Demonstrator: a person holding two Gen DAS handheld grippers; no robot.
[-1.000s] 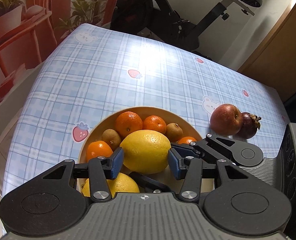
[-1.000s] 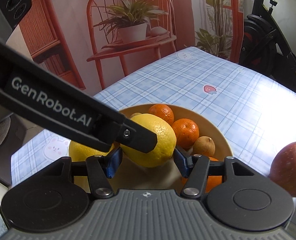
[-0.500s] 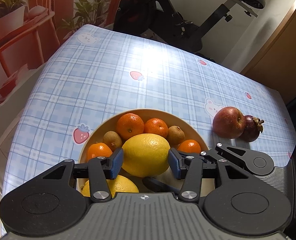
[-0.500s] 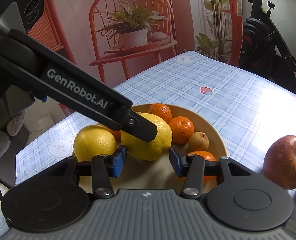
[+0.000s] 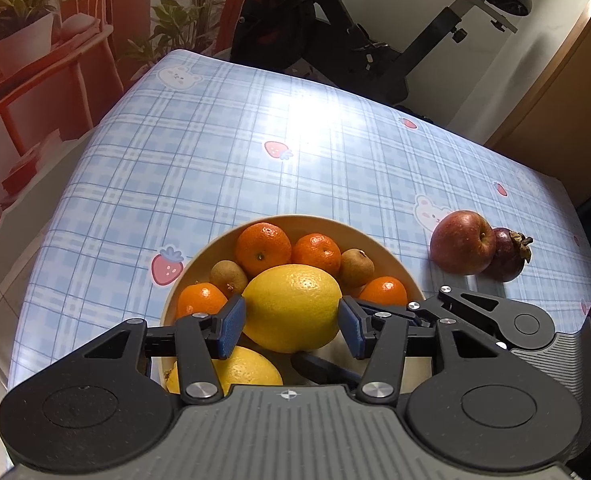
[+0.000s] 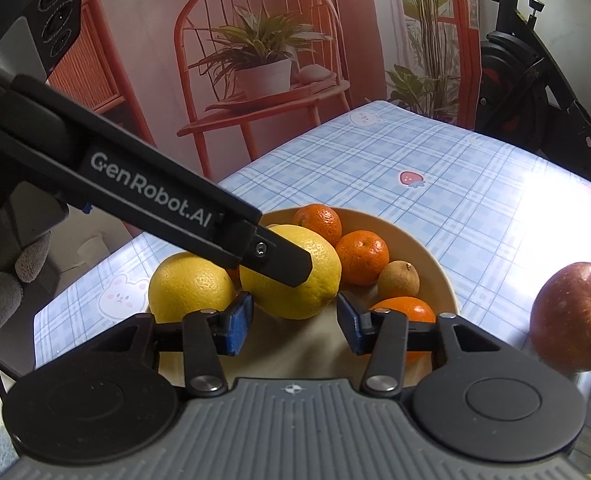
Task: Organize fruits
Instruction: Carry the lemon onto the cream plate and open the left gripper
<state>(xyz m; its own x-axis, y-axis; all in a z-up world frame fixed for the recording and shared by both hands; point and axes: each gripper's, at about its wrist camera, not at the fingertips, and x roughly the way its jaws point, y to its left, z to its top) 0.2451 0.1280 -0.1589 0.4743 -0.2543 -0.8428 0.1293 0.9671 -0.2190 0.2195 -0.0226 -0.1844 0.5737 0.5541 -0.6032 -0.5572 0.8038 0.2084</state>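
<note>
A tan bowl (image 5: 193,280) holds several mandarins (image 5: 262,249), small brown fruits (image 5: 228,277) and two big yellow lemons. One lemon (image 5: 291,308) lies on top, between the blue pads of my left gripper (image 5: 291,328). Its jaws are opening, and a thin gap shows at the right pad. The second lemon (image 5: 247,372) lies lower, at the bowl's near side. In the right wrist view, the left gripper's finger (image 6: 283,264) crosses the top lemon (image 6: 315,280). My right gripper (image 6: 293,326) hovers open and empty over the bowl's near rim.
A red apple (image 5: 461,242) and a dark mangosteen (image 5: 509,254) touch each other on the blue checked tablecloth (image 5: 255,140), right of the bowl. An exercise bike (image 5: 355,40) stands beyond the far edge, and a red chair with a potted plant (image 6: 259,68) beside the table.
The right gripper's jaws have narrowed and it has drawn back a little from the top lemon. The left pads have eased slightly off that lemon. The fruit stays put.
</note>
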